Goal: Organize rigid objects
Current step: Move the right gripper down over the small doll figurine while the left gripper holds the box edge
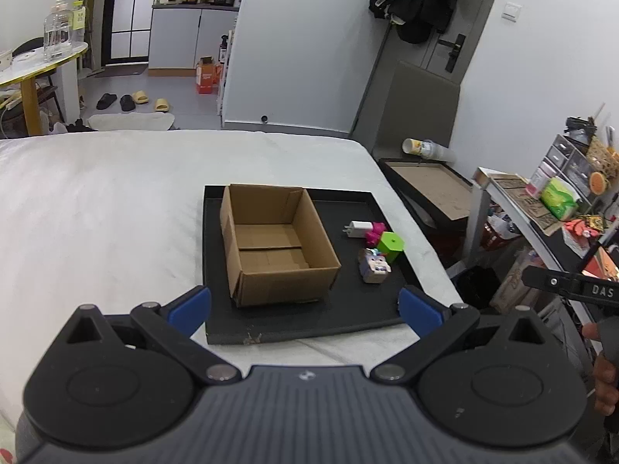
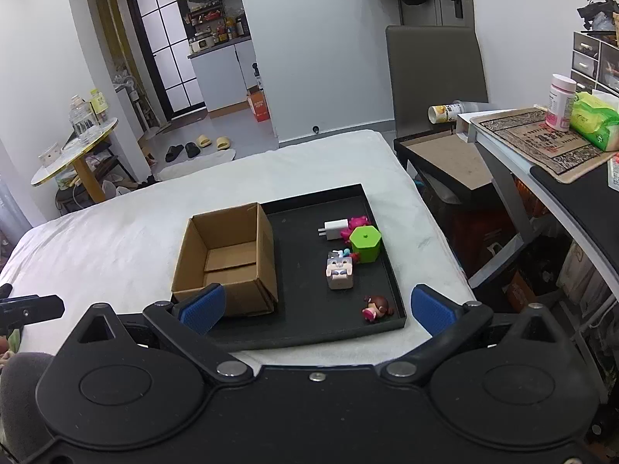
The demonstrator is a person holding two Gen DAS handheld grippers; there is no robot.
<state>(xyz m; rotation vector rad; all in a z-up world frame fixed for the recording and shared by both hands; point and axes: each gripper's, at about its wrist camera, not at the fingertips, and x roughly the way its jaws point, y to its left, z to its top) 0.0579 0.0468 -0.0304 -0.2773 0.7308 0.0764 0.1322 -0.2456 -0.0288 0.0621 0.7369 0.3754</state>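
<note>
An open, empty cardboard box (image 1: 276, 243) (image 2: 228, 261) stands on the left of a black tray (image 1: 348, 309) (image 2: 309, 332) on a white bed. To its right lie a white charger (image 1: 359, 229) (image 2: 333, 229), a pink toy (image 1: 376, 232) (image 2: 356, 224), a green hexagonal block (image 1: 391, 245) (image 2: 365, 243) and a cube figurine (image 1: 373, 266) (image 2: 339, 272). A small brown-haired figurine (image 2: 377, 308) lies at the tray's near right corner, seen only in the right wrist view. My left gripper (image 1: 305, 309) and right gripper (image 2: 315, 309) are open and empty, above the tray's near edge.
The white bed (image 1: 116, 212) (image 2: 96, 232) spreads left and behind the tray. A dark side table (image 1: 433, 189) (image 2: 445, 158), a grey chair (image 2: 433, 73) and a cluttered desk (image 2: 541, 143) stand to the right. The other gripper's tip (image 1: 572, 290) shows at the right.
</note>
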